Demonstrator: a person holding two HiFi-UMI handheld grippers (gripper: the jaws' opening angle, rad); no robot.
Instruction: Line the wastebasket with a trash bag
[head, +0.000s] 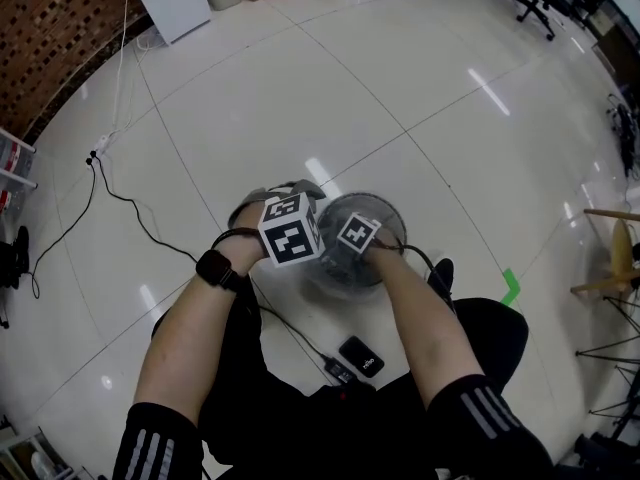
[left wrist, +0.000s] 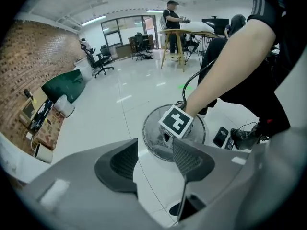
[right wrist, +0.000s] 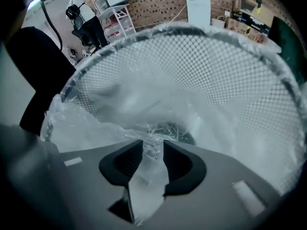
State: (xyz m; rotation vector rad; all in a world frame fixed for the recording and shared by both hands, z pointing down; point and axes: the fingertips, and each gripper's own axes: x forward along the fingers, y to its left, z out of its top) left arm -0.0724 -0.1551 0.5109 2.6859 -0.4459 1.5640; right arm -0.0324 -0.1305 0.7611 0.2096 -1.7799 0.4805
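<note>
A round grey mesh wastebasket [head: 388, 215] stands on the white floor between the person's knees, with a clear trash bag [right wrist: 144, 109] inside it. My right gripper [head: 356, 234] reaches down into the basket. In the right gripper view its jaws [right wrist: 152, 145] stand close together on a bunched strip of the bag's film, with the mesh wall [right wrist: 201, 66] all round. My left gripper [head: 290, 230] hovers just left of the basket's rim [left wrist: 152, 128]. Its jaws [left wrist: 154, 147] are apart with only floor between them, and the right gripper's marker cube [left wrist: 175, 121] shows beyond.
A black phone [head: 361, 356] and a cable lie on the floor near the person's legs. Another black cable [head: 140, 218] trails off to the left. A green tape mark [head: 511, 286] and a wooden stool [head: 615, 258] are at the right. A person stands at a table [left wrist: 172, 13] far off.
</note>
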